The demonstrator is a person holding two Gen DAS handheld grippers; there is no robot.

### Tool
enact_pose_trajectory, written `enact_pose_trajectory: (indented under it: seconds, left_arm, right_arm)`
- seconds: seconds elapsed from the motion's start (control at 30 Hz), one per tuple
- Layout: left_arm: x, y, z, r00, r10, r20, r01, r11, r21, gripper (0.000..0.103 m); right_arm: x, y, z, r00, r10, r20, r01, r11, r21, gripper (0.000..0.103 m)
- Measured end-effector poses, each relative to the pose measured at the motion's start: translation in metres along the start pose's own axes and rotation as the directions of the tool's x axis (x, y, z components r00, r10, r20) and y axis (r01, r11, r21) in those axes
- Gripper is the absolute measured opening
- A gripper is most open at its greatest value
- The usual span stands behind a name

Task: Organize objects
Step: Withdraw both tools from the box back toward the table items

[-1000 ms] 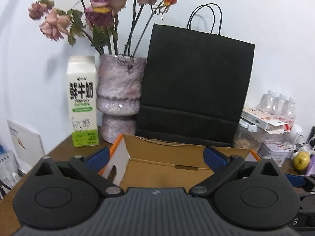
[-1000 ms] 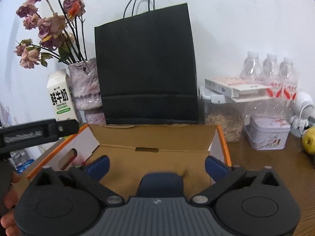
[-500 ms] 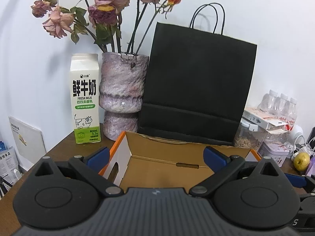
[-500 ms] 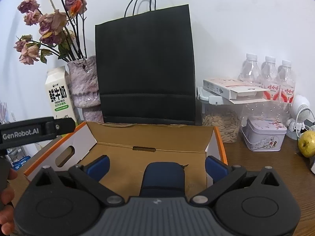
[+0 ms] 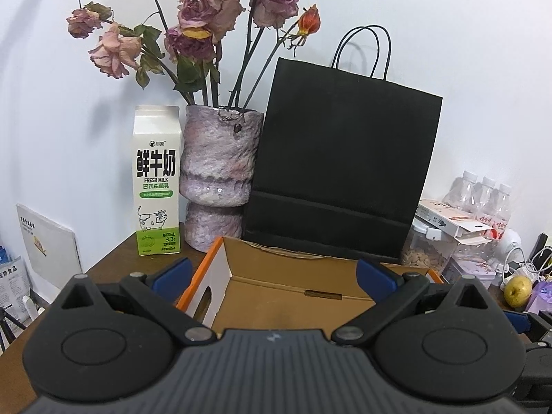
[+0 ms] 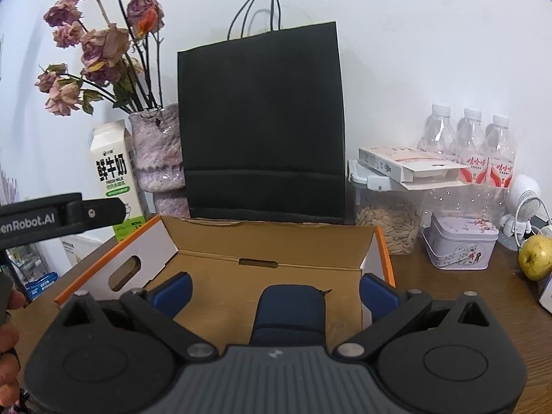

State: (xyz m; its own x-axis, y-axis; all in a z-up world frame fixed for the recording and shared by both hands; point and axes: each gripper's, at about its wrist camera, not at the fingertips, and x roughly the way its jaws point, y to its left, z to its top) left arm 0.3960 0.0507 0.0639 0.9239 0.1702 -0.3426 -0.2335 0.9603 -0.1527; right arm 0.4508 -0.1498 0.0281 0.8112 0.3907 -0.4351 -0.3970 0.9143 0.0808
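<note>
The right gripper (image 6: 274, 288) hangs with its blue fingers spread wide and empty over the near part of an open cardboard box (image 6: 276, 241), where a dark blue pouch (image 6: 291, 314) lies on the floor between them. The left gripper (image 5: 272, 272) is likewise spread wide and empty above the box's left end. Behind the box stands a black paper bag (image 6: 262, 124), with a vase of dried roses (image 5: 219, 169) and a milk carton (image 5: 157, 181) to its left, and a jar of seeds (image 6: 388, 220), a tin (image 6: 460, 246) and water bottles (image 6: 469, 141) to its right.
</note>
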Motion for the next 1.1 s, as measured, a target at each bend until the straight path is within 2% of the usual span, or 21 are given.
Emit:
enact_pose_trajectory:
  seconds: [0.4, 1.1]
  left_arm:
    - [-0.034, 0.004, -0.006, 1.0, -0.016, 0.012, 0.016, 1.0, -0.002, 0.103]
    - [-0.101, 0.011, -0.026, 0.999, -0.041, 0.012, 0.041, 0.999, 0.012, 0.103]
  right_arm:
    - [-0.035, 0.006, -0.005, 0.999, 0.004, 0.035, -0.003, 1.0, -0.024, 0.103]
    - [-0.097, 0.011, -0.036, 1.0, 0.005, 0.028, -0.005, 1.0, -0.027, 0.103]
